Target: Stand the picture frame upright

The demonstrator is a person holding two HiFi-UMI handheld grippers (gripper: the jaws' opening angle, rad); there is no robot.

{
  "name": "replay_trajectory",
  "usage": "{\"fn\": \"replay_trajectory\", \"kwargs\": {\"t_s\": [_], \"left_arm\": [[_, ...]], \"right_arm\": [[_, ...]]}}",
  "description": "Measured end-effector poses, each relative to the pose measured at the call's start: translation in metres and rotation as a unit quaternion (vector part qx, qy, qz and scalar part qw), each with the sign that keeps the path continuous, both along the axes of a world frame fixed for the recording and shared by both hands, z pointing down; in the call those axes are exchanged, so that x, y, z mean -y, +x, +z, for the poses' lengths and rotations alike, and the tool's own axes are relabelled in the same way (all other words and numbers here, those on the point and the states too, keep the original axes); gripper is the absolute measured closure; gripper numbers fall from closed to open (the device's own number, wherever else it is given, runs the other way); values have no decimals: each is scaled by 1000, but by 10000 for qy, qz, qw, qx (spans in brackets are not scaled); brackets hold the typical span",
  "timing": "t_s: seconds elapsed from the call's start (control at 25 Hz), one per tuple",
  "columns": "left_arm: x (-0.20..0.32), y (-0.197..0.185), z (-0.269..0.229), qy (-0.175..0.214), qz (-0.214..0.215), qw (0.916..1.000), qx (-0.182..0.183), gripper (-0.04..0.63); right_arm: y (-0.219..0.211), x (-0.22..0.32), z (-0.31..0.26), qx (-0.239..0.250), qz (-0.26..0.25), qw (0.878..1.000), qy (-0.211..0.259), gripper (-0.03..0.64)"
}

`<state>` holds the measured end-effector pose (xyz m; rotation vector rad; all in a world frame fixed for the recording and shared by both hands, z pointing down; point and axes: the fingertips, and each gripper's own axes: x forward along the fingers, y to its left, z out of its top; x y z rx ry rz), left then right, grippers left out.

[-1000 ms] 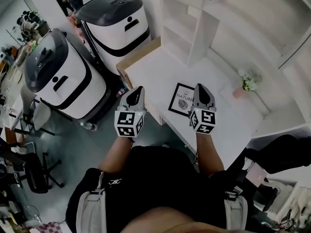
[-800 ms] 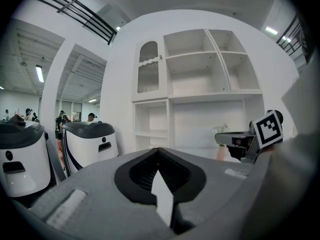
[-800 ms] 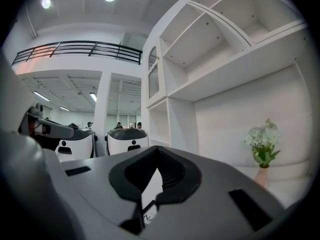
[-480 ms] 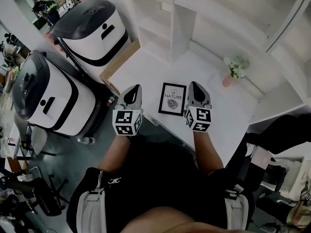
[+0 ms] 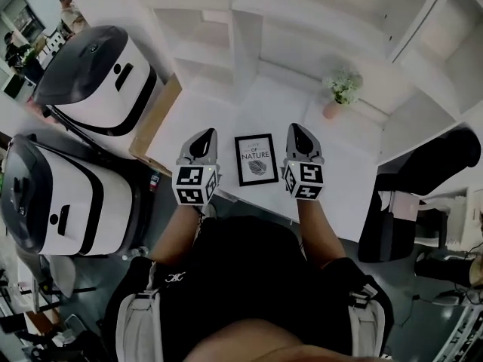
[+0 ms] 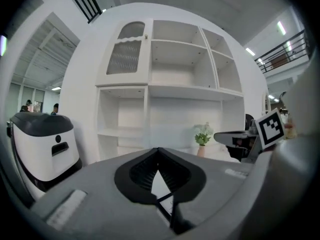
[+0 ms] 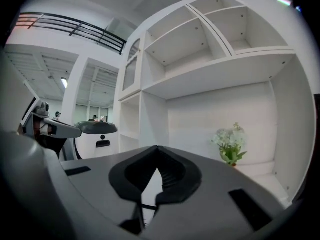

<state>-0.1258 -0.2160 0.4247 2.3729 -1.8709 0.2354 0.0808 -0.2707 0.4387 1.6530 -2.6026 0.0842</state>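
A black picture frame with a leaf print lies flat on the white desk, close to its near edge. My left gripper hovers just left of the frame and my right gripper just right of it; both are shut and hold nothing. In the left gripper view the shut jaws point at the white shelving, with the right gripper off to the side. The right gripper view shows its own shut jaws and the left gripper at the far left. The frame is hidden in both gripper views.
A small potted plant stands at the back of the desk, near the white shelf unit. Two large white-and-black machines stand on the floor at the left. A dark chair sits at the desk's right end.
The view has swung, so the desk, frame and both grippers sit more squarely in the middle. The grippers now flank the frame evenly on either side. Both stay shut.
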Motion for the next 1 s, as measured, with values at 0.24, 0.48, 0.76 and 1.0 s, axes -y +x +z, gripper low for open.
{"fn": "replay_trajectory", "kwargs": {"t_s": [0.24, 0.48, 0.76, 1.0], "left_arm": [[31, -16, 15, -270, 543, 9982, -1, 580], [49, -32, 33, -598, 829, 9945, -217, 580], [53, -33, 43, -755, 995, 9920, -200, 578], [48, -30, 66, -1226, 1450, 9789, -756, 311]], "right_arm": [[2, 13, 15, -34, 623, 9978, -237, 614], [2, 17, 28, -71, 933, 9948, -400, 614], [11, 26, 40, -229, 1021, 9929, -564, 600], [1, 30, 68, -403, 435, 9920, -1112, 445]]}}
